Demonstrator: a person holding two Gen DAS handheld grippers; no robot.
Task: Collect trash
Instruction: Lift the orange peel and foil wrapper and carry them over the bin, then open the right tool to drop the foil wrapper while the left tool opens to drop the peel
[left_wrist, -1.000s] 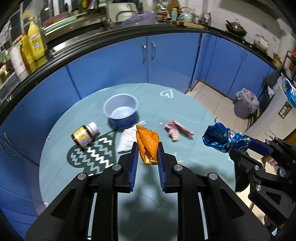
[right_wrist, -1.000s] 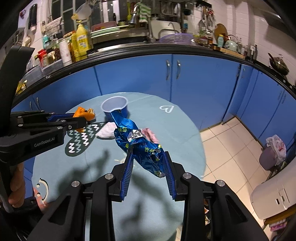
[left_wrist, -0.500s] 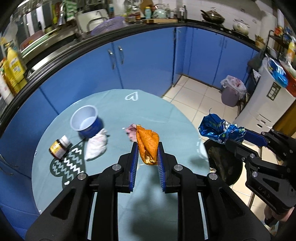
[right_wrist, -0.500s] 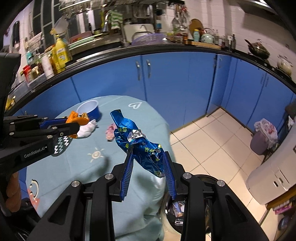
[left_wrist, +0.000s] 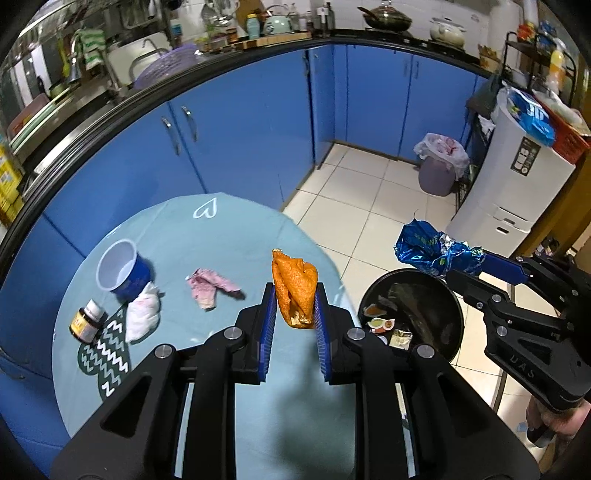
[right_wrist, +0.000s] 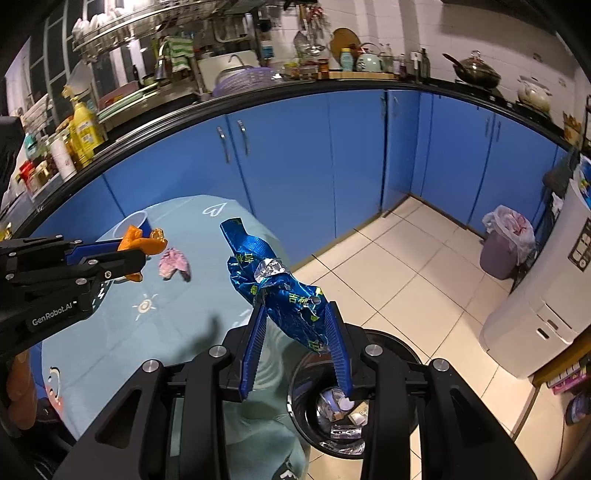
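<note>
Our right gripper (right_wrist: 295, 325) grips the blue wrapper (right_wrist: 275, 284) above the black bin (right_wrist: 399, 350), which sits on the floor right of the table (left_wrist: 236, 243). Our left gripper (left_wrist: 294, 310) pinches the orange wrapper (left_wrist: 295, 288) over the table's right edge, near the bin

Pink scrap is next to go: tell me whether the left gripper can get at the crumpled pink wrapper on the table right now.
Probably not yet. The left gripper is shut on the crumpled orange wrapper, so its jaws are full. The crumpled pink wrapper itself lies uncovered on the teal tablecloth.
</note>
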